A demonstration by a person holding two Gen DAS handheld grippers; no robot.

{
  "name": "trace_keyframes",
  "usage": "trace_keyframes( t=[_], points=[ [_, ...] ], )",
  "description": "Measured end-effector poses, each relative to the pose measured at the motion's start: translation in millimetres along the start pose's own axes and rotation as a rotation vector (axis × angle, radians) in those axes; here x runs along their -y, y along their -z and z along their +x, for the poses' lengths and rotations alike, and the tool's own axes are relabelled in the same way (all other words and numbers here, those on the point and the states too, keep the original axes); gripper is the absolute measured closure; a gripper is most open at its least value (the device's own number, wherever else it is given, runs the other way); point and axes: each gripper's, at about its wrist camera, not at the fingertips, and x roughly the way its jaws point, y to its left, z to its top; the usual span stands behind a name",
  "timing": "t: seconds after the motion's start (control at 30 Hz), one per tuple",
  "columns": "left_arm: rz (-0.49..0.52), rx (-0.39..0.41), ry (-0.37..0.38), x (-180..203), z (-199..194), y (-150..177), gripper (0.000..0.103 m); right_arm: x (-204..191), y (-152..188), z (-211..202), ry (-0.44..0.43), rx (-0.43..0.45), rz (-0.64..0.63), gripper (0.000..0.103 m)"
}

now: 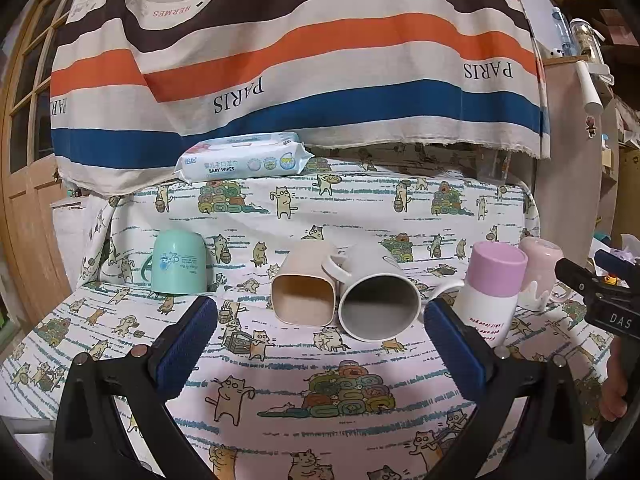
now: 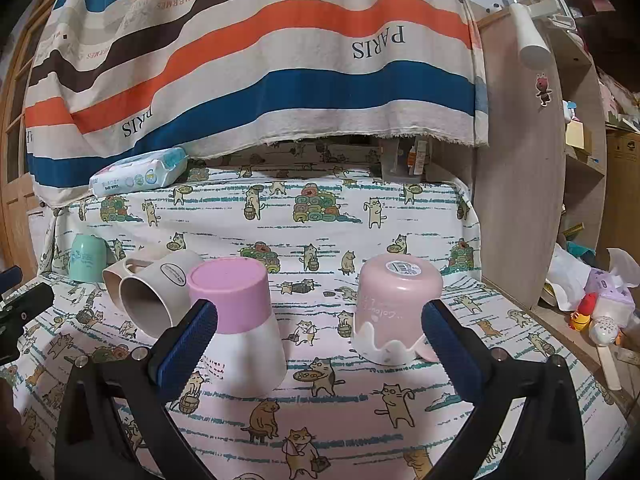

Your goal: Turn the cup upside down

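Several cups stand on the cat-print cloth [image 1: 280, 364]. A green cup [image 1: 179, 262] stands upside down at the left. A beige square cup [image 1: 305, 292] and a white mug [image 1: 380, 300] lie on their sides, mouths toward me. A white cup with a pink base [image 1: 491, 292] and a pink cup [image 1: 540, 276] stand upside down at the right. My left gripper [image 1: 320, 320] is open and empty, in front of the two lying cups. My right gripper [image 2: 320, 320] is open and empty, between the pink-based cup [image 2: 240, 320] and the pink cup [image 2: 394, 306]. The lying cups [image 2: 152, 288] show at its left.
A pack of baby wipes [image 1: 244, 160] lies at the back of the table under a hanging striped cloth [image 1: 304, 60]. A wooden shelf unit [image 2: 520, 160] stands to the right with clutter beside it. A wooden door [image 1: 24, 160] is at the left.
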Motion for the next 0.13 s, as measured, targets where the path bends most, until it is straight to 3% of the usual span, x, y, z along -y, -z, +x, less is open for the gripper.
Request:
trace_keyframes(
  t=[0.13],
  points=[
    [-0.001,0.000,-0.001,0.4,-0.1,0.0,0.000,0.0,0.0,0.0,0.000,0.000,0.000,0.000]
  ],
)
